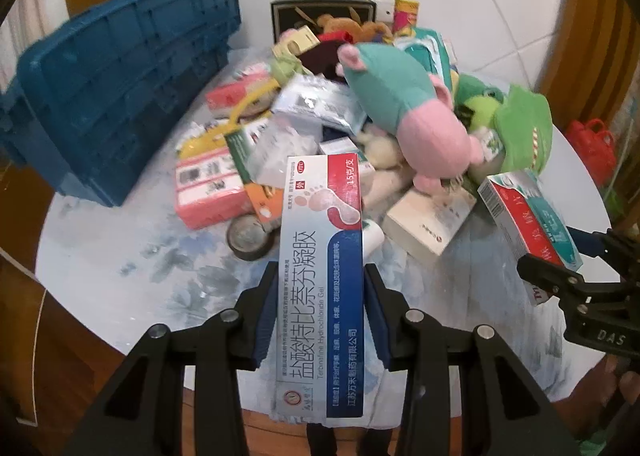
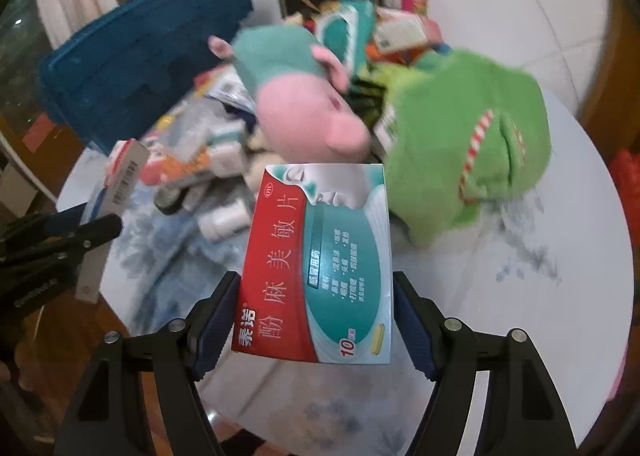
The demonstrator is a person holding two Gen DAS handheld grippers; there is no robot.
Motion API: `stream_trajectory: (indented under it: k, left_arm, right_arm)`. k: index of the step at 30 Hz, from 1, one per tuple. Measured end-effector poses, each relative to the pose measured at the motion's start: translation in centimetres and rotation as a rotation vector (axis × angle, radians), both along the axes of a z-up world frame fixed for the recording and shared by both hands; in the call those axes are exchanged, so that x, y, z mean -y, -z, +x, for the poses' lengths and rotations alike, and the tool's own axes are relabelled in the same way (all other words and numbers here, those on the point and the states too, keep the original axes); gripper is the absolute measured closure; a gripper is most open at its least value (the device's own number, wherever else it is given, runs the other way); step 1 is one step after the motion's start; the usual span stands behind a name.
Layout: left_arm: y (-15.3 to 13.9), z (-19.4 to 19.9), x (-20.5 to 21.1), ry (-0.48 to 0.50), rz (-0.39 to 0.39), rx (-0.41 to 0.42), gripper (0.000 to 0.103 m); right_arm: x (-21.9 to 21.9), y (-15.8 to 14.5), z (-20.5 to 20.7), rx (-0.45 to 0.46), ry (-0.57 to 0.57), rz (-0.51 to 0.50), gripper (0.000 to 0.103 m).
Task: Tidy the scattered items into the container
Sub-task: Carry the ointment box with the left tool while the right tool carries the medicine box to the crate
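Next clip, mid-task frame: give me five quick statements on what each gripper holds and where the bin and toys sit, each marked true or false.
1. The left gripper is clamped on a long foot-gel box. True.
2. The right gripper is empty. False: it holds a red and teal tablet box.
3. The blue bin stands on the left of the table. True.
4. The foot-gel box already lies in the blue bin. False: it is between the left gripper's jaws, above the table.
5. A green plush toy lies right of a pink and teal one. True.
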State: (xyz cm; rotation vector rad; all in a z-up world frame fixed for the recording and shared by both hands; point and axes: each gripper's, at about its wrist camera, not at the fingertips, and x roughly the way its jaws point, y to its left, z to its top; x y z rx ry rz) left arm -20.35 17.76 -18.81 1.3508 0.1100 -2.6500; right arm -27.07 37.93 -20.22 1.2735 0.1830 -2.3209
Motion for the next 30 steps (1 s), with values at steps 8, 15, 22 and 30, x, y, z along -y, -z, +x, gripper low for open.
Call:
stream_trajectory:
  k: [8,15,22,30]
  left_arm:
    - [-2.4,1.3,1.4,-0.094,-0.031,-0.027,0.063]
    - [-4.2,3.1,4.9,-0.126,-0.038,-0.072,0.063]
    - [-7.8,5.3,12.7,-0.128,-0.103,-0.135,0.063]
    - [-13.2,6.3,21.9,-0.127,-0.179,-0.210,0.063]
  right_arm:
    - [3.1,-3.1,0.2,-0.059,-0.088,-0.016,0.029]
    - [7.7,-5.7,1.0,-0.125,-0.133,-0.011,0.029]
    - [14.4,-8.7,2.1,-0.197,-0.144,-0.001,0.029]
    - [24.0,-13.2,2.7,-0.278,-0.140,-0.020,0.029]
